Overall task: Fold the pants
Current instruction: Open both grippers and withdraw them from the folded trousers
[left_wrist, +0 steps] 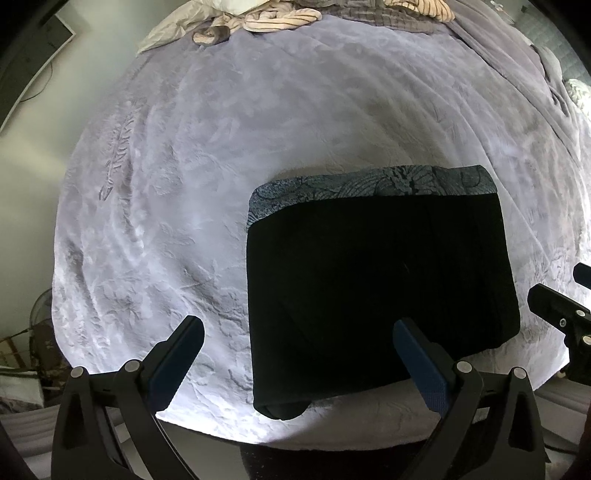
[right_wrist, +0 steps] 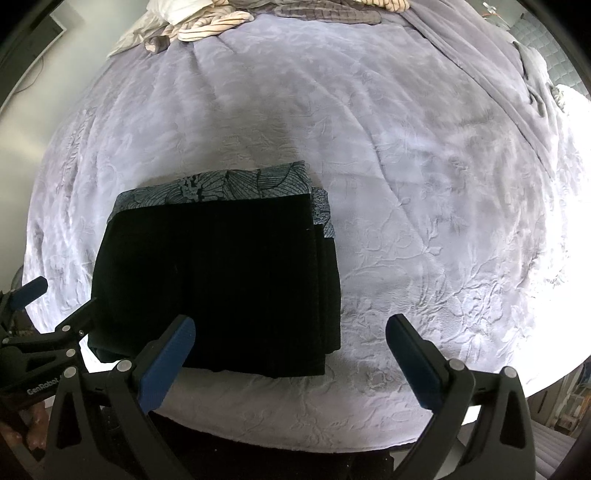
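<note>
The black pants lie folded into a compact rectangle on the lilac blanket, a grey leaf-print band along their far edge. My left gripper hangs open above the pants' near left corner, nothing between its blue pads. In the right wrist view the same pants sit left of centre, and my right gripper stands wide open over their near right corner and the blanket. Neither gripper touches the cloth. Each gripper shows at the edge of the other's view: the right gripper and the left gripper.
Striped and pale bedding is heaped at the far end of the bed. A folded grey cover runs along the far right. The bed's near edge lies just below the pants. A fan stands off the bed's left.
</note>
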`<state>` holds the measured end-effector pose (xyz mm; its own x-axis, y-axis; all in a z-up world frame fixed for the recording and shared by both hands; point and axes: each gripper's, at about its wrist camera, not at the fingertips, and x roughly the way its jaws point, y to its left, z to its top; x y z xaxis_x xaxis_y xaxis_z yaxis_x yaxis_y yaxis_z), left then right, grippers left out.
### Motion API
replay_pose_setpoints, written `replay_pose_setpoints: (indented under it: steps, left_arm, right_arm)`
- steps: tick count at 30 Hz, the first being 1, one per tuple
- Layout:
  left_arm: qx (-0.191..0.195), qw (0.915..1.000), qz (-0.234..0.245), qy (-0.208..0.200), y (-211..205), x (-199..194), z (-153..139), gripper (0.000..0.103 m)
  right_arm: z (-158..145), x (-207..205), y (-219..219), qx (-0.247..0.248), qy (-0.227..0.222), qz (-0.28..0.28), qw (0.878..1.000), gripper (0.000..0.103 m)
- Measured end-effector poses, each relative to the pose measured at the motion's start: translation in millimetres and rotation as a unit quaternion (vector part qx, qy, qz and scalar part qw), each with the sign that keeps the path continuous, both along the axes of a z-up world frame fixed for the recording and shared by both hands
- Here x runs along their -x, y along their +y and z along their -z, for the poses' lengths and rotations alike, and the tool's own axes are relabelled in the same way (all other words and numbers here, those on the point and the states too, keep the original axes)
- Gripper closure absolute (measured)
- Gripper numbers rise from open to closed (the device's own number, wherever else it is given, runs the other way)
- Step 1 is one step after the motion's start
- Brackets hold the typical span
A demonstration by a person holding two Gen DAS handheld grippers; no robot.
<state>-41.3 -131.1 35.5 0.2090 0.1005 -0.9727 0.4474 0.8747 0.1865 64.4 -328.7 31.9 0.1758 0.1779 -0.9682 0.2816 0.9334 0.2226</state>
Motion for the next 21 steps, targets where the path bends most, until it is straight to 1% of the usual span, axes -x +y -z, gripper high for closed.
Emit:
replay_pose_setpoints:
  steps: [21]
  left_arm:
    - [-0.001,1.0,0.0,-0.002,-1.2,-0.6,-1.7,0.0]
  right_arm:
    - [0.0,-0.9,0.8,-0.001,0.002,-0.003,1.0,0.0]
